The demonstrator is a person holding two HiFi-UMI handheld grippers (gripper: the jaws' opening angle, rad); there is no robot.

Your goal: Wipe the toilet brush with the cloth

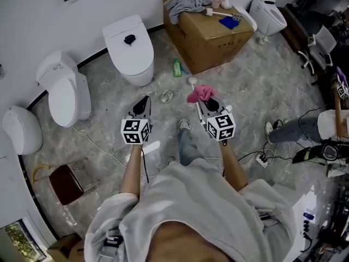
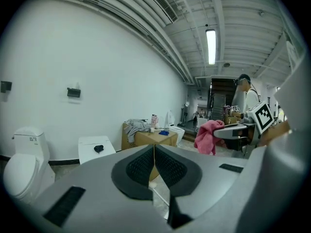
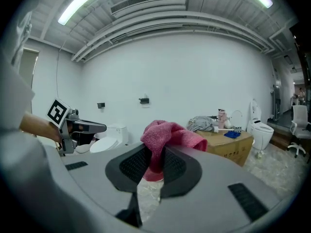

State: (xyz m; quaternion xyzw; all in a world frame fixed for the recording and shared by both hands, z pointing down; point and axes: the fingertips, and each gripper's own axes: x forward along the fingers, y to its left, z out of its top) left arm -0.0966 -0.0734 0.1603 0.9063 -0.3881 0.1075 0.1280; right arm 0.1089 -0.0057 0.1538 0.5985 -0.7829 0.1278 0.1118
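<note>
Right gripper (image 1: 205, 105): jaws clamped on a pink cloth (image 3: 165, 132), which bunches above and ahead of the pads. Left gripper (image 2: 154, 154): jaws fully closed, pads touching at the tips, nothing between them. The white toilet brush (image 1: 192, 81) sits just ahead of the right gripper's tips, beyond the cloth.
</note>
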